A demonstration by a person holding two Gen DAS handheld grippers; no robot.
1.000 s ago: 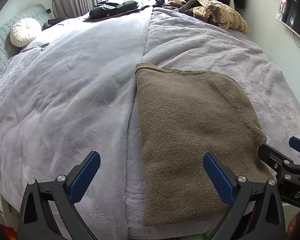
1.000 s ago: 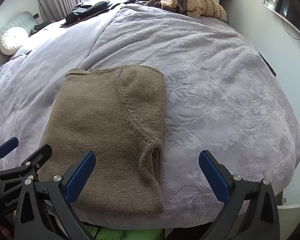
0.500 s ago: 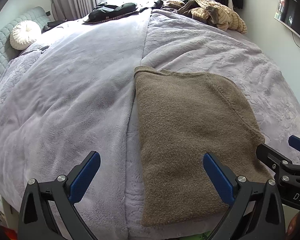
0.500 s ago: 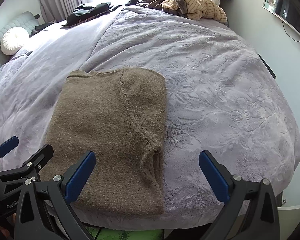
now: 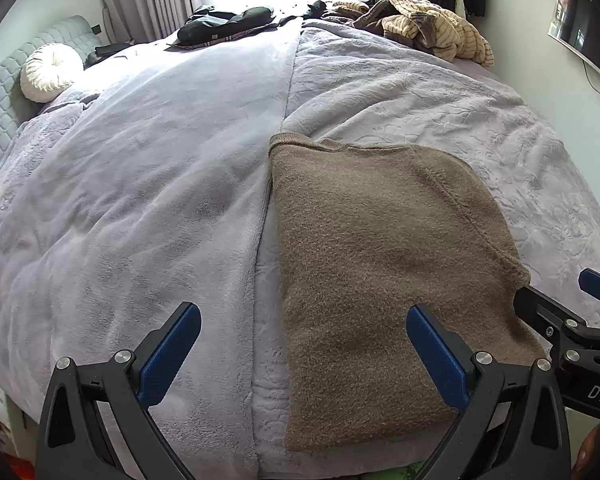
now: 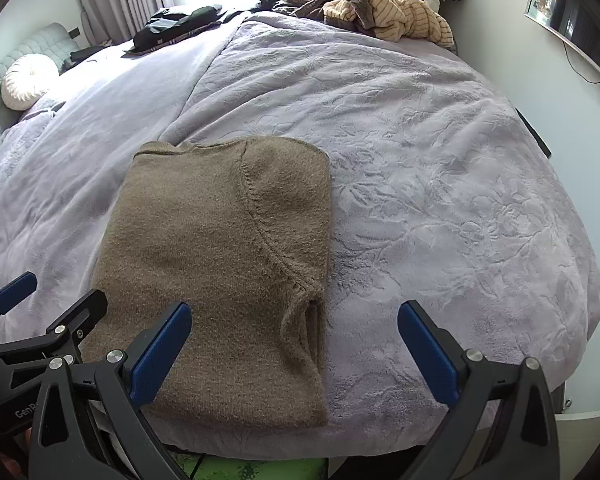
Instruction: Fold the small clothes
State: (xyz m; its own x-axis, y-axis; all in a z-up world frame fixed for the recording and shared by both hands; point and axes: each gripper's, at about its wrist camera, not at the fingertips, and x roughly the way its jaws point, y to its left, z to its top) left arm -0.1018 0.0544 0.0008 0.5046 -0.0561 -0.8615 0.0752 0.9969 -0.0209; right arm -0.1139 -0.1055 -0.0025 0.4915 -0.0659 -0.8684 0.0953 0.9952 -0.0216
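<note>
A brown knit sweater [image 5: 380, 264] [image 6: 220, 264] lies folded into a tall rectangle on the lilac bedspread [image 5: 140, 184] [image 6: 440, 184], near the bed's front edge. My left gripper [image 5: 304, 348] hovers open above the sweater's left edge, nothing between its blue pads. My right gripper [image 6: 294, 344] is open too, held over the sweater's lower right corner, where a folded sleeve edge shows. Each gripper appears at the side of the other's view: the right one [image 5: 568, 320], the left one [image 6: 32, 320].
A heap of striped tan clothes [image 5: 432, 28] [image 6: 384, 16] and dark garments [image 5: 228, 24] [image 6: 176, 24] lie at the far side of the bed. A round white cushion [image 5: 48, 72] sits by the headboard at left. A wall screen [image 5: 584, 32] hangs at right.
Both views have pulled back slightly, so the sweater sits a little farther from the fingers. Both grippers stay open and the sweater has not moved.
</note>
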